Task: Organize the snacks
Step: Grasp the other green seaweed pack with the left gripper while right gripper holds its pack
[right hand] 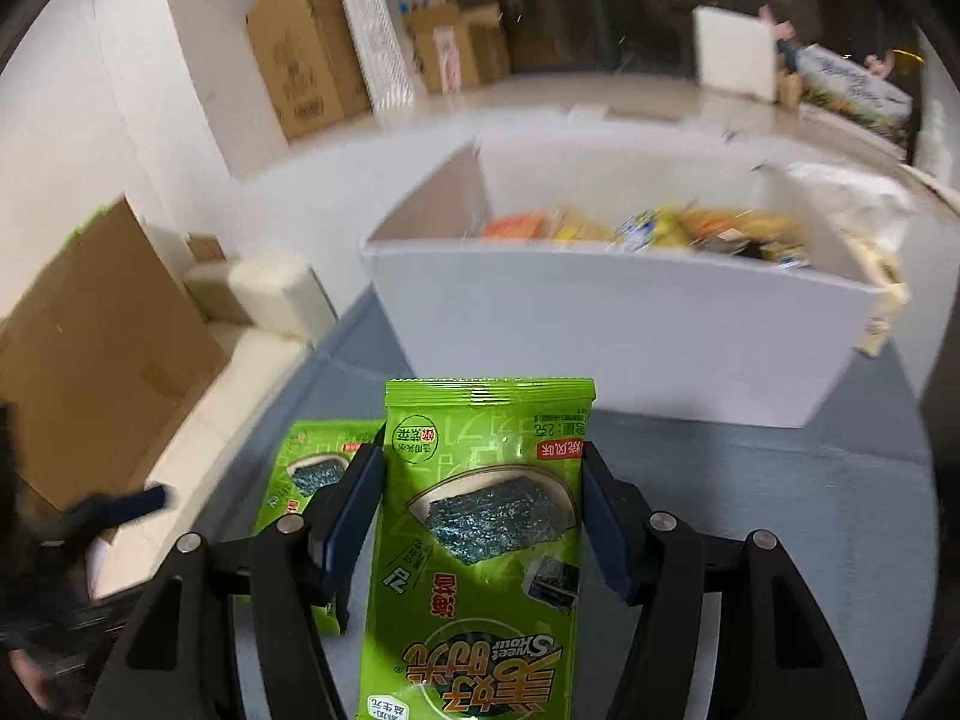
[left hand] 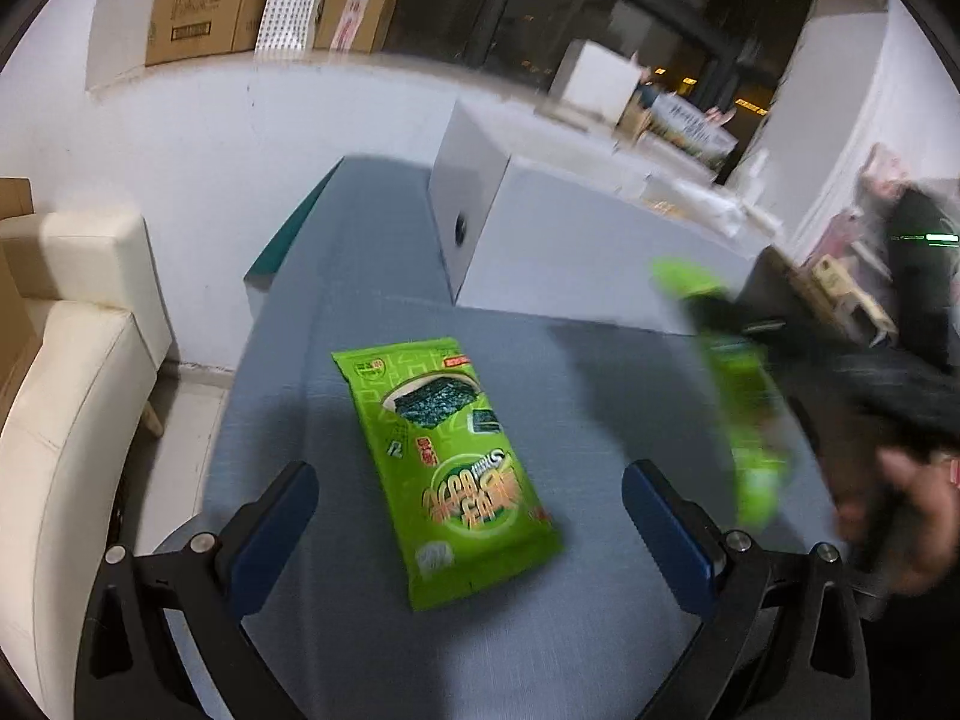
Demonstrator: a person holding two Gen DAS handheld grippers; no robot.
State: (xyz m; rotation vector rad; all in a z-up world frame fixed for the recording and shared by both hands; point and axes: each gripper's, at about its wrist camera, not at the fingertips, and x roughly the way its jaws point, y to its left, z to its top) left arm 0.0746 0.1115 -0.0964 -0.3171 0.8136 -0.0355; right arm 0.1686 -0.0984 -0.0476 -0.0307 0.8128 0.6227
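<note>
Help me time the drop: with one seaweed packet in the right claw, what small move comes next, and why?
Probably carry the held seaweed packet forward over the white box rim. The right claw grips it short of the box, where other snacks lie.

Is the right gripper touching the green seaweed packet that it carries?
Touching. In the right wrist view the right gripper has both blue pads pressed against the sides of the raised seaweed packet, no gap visible.
</note>
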